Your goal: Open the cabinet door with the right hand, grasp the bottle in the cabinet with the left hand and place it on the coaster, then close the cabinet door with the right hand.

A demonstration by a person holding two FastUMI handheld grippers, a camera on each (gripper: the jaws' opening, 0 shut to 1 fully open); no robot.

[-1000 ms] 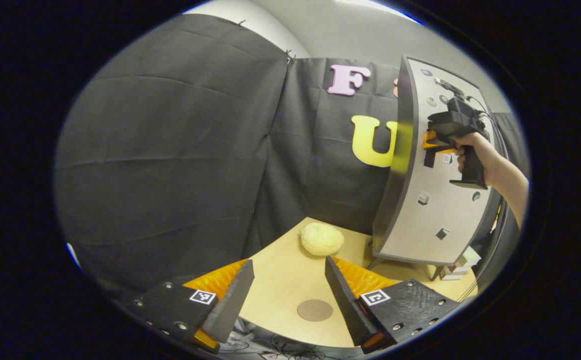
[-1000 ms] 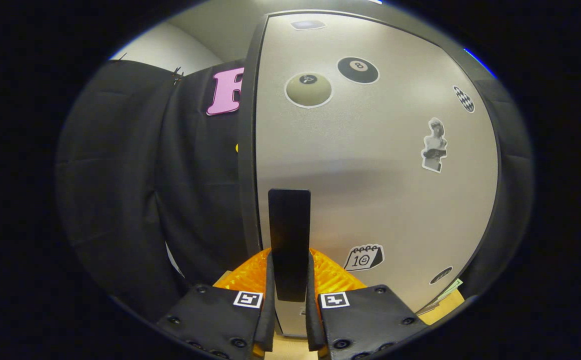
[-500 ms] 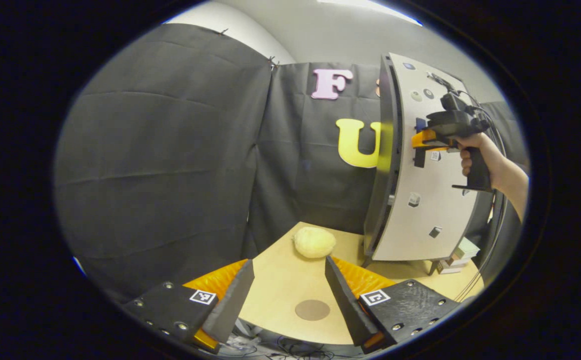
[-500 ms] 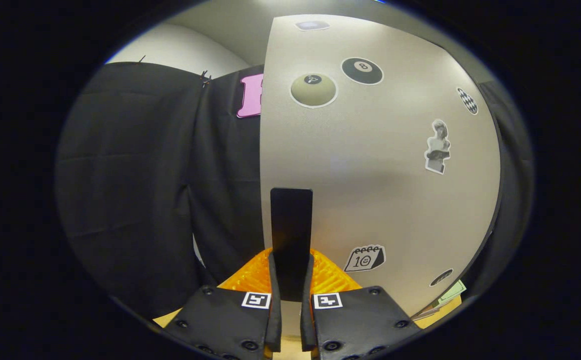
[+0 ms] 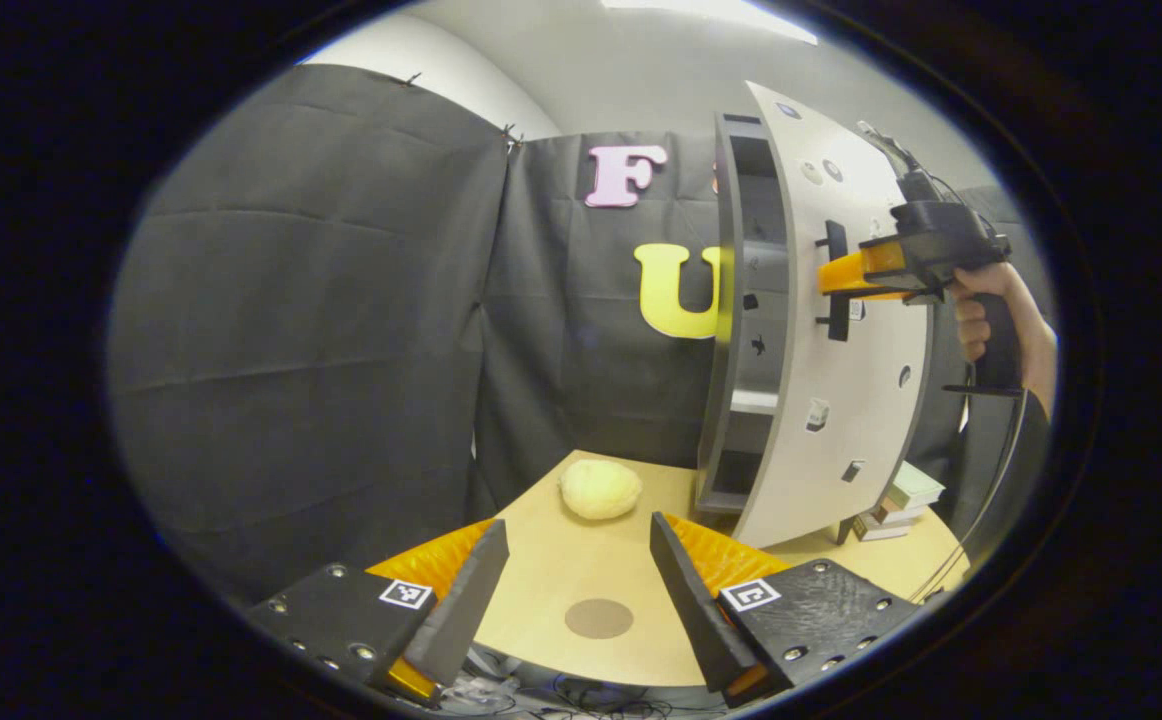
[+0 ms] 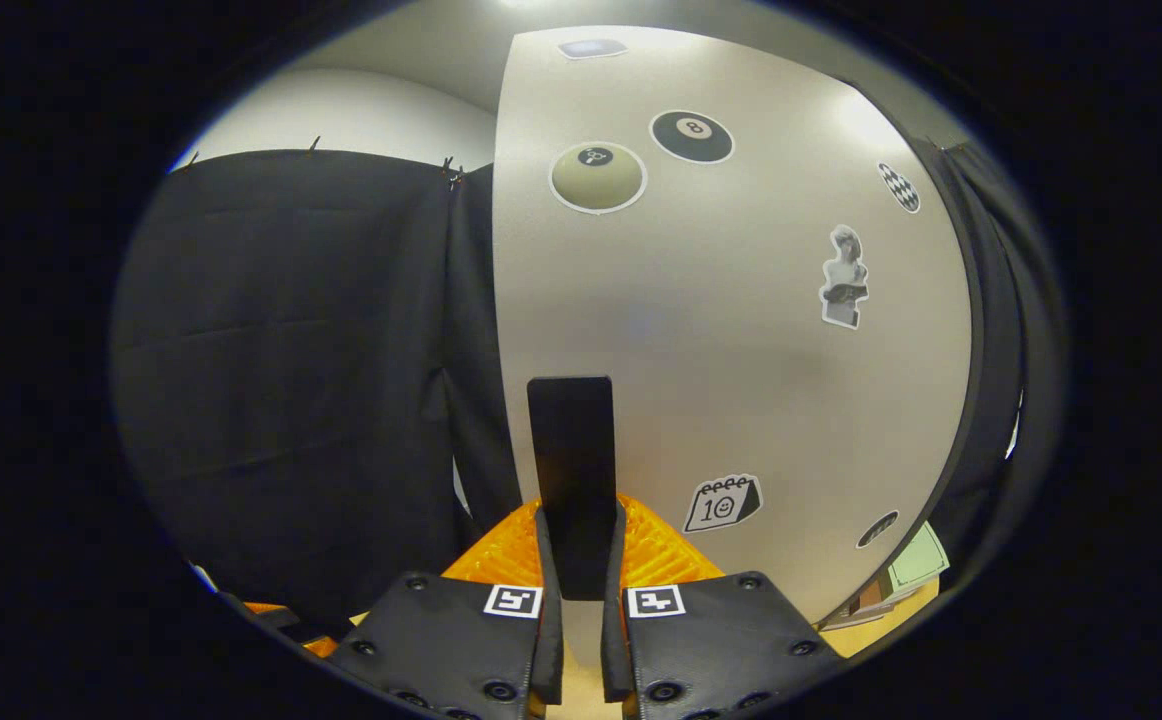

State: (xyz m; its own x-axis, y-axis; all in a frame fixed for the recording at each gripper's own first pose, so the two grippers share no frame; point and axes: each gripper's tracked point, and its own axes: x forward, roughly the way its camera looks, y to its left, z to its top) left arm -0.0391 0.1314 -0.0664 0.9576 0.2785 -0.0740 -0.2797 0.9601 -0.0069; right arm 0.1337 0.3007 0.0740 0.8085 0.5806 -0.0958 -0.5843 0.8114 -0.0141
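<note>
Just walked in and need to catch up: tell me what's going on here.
A person is opening a cabinet door. The right gripper is shut on the door's handle, and the door stands partly open, with shelves showing behind it. The left gripper hangs open above the table, over a round coaster. A pale yellow lump lies farther back. I can't make out the bottle inside the cabinet.
</note>
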